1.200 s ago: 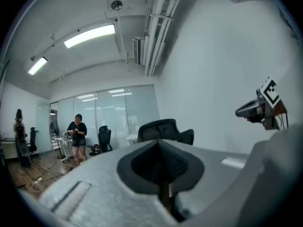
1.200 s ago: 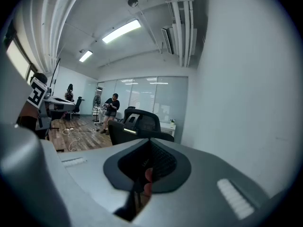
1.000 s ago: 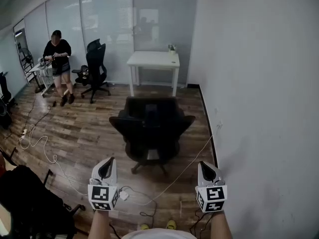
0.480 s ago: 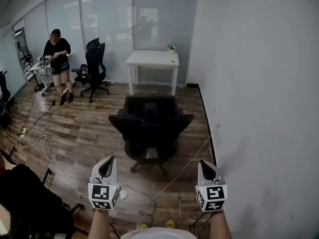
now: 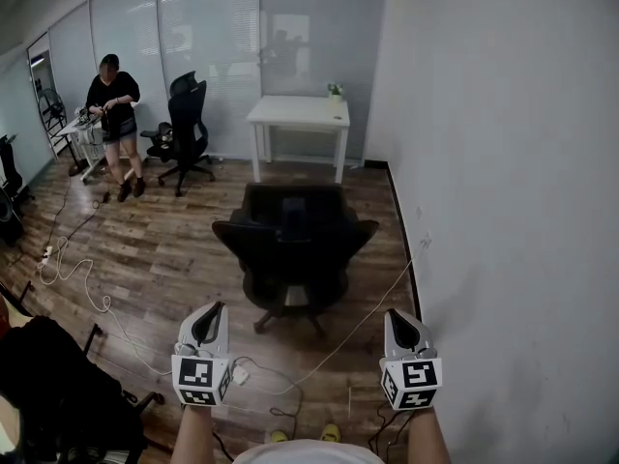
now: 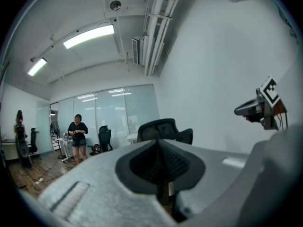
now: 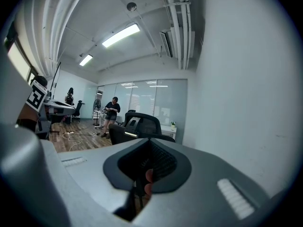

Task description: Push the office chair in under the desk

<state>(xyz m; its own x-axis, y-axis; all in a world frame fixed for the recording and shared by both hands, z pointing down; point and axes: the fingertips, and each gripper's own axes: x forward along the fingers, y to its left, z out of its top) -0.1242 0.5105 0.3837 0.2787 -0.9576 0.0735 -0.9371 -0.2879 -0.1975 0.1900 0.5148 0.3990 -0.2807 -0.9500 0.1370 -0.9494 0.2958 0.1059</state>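
Currently fingers of left gripper [image 5: 206,329] and right gripper [image 5: 403,334] sit closed, empty; floor cable [image 5: 372,307] could snag office chair [image 5: 293,249] short of bench [image 5: 298,114].

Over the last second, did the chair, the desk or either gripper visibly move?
Nothing visibly changed. The office chair stands out on the floor, short of the white desk, untouched. The left gripper and right gripper are shut and clear of the chair, on its near side, as before.
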